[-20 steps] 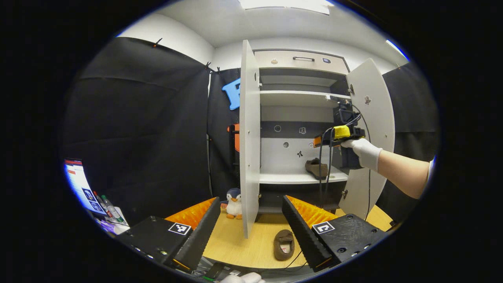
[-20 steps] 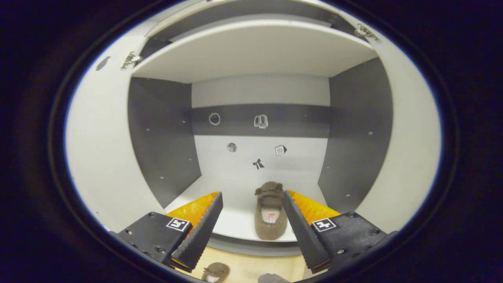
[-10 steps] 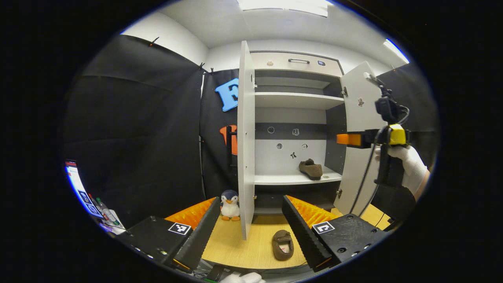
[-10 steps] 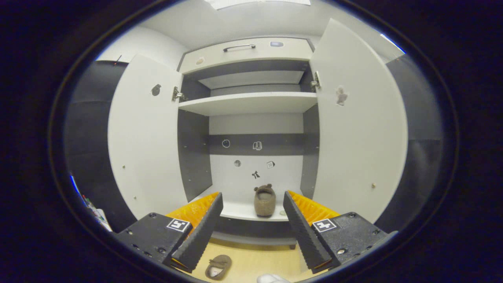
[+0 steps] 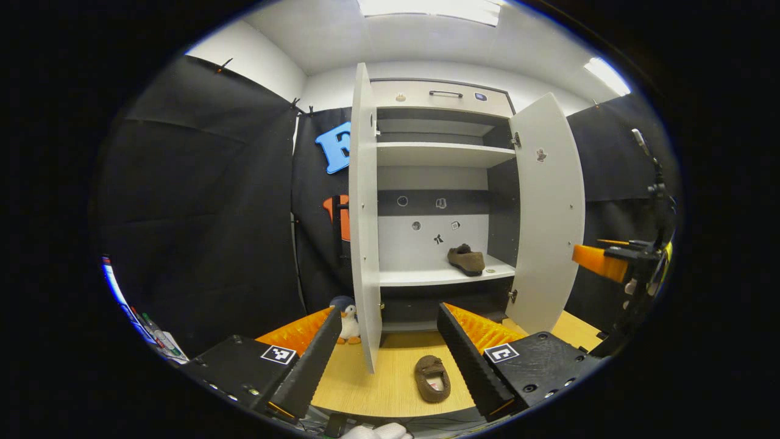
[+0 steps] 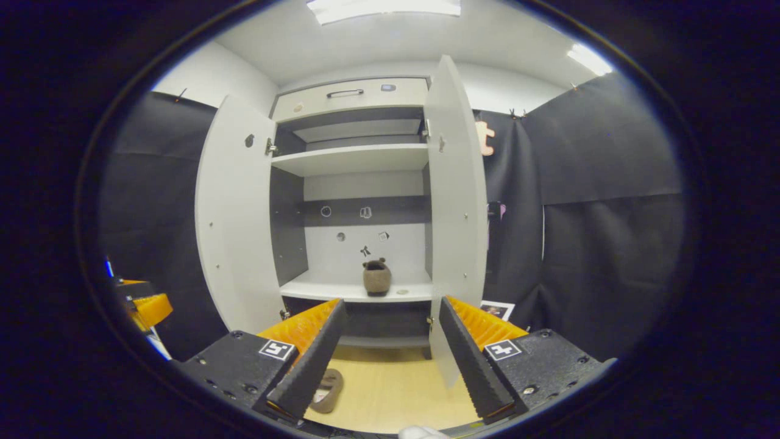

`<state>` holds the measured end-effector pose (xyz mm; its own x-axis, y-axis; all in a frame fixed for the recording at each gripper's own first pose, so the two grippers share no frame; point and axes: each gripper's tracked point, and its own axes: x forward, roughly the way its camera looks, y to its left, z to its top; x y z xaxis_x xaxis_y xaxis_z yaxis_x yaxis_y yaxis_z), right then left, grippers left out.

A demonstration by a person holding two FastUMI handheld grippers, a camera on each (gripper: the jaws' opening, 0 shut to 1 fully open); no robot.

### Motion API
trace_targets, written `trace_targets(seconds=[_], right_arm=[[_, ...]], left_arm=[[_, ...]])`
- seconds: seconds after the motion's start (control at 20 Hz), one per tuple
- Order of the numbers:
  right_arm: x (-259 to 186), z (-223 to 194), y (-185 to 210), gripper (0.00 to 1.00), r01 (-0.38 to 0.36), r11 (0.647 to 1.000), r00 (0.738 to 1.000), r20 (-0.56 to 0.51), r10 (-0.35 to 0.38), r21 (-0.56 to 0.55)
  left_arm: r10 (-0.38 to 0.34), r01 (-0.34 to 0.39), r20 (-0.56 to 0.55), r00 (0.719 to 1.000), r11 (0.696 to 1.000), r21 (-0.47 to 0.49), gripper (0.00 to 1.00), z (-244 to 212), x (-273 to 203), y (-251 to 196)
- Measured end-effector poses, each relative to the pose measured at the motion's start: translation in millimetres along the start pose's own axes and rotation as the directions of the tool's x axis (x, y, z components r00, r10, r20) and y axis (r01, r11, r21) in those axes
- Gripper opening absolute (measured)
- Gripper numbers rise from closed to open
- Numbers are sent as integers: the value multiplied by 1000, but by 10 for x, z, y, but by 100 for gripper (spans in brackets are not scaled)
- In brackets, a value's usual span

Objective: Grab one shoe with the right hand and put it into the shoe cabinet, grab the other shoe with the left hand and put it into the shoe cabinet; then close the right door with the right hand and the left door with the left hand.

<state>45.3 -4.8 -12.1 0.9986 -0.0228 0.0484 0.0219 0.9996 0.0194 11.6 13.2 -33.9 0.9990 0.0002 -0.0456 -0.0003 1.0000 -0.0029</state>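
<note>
One brown shoe (image 5: 466, 260) lies on the white lower shelf (image 5: 426, 277) of the shoe cabinet, towards its right side; the right gripper view has it too (image 6: 377, 277). The other brown shoe (image 5: 432, 378) lies on the light wooden board in front of the cabinet, just left of my left gripper's right finger. My left gripper (image 5: 390, 360) is open and holds nothing. My right gripper (image 6: 390, 360) is open too, well back from the cabinet, and it appears at the far right of the left gripper view (image 5: 600, 261). Both doors stand open: left door (image 5: 364, 213), right door (image 5: 545, 213).
A toy penguin (image 5: 347, 320) stands on the board by the left door's foot. Several pens (image 5: 161, 338) lie at the far left. A drawer with a handle (image 5: 442, 96) tops the cabinet. Black cloth walls close in both sides. A printed sheet (image 6: 496, 310) lies right of the cabinet.
My right gripper has drawn back out of the cabinet and away to the right, leaving the shoe on the shelf. The left gripper has shifted slightly; the shoe on the board has not moved.
</note>
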Motion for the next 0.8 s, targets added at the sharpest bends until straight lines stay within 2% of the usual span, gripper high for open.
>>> trace_targets(seconds=[0.15,0.4,0.55,0.8], right_arm=[[-114,-112,-188,99,28,999,999,-25,-28,-18],[-59,-149,-324,98,30,999,998,-60,-28,21],[8,-210,-440,98,40,999,995,-86,-40,8],[55,-260,-592,98,40,999,991,-127,-41,-10]], left_arm=[[-12,12,0,1000,1000,-1,96,-11,82,-68],[-21,21,-28,999,1000,-3,96,-176,282,-222],[-26,25,-95,995,1000,-3,96,-502,450,-313],[-72,63,-218,973,997,-48,96,-1314,703,-580]])
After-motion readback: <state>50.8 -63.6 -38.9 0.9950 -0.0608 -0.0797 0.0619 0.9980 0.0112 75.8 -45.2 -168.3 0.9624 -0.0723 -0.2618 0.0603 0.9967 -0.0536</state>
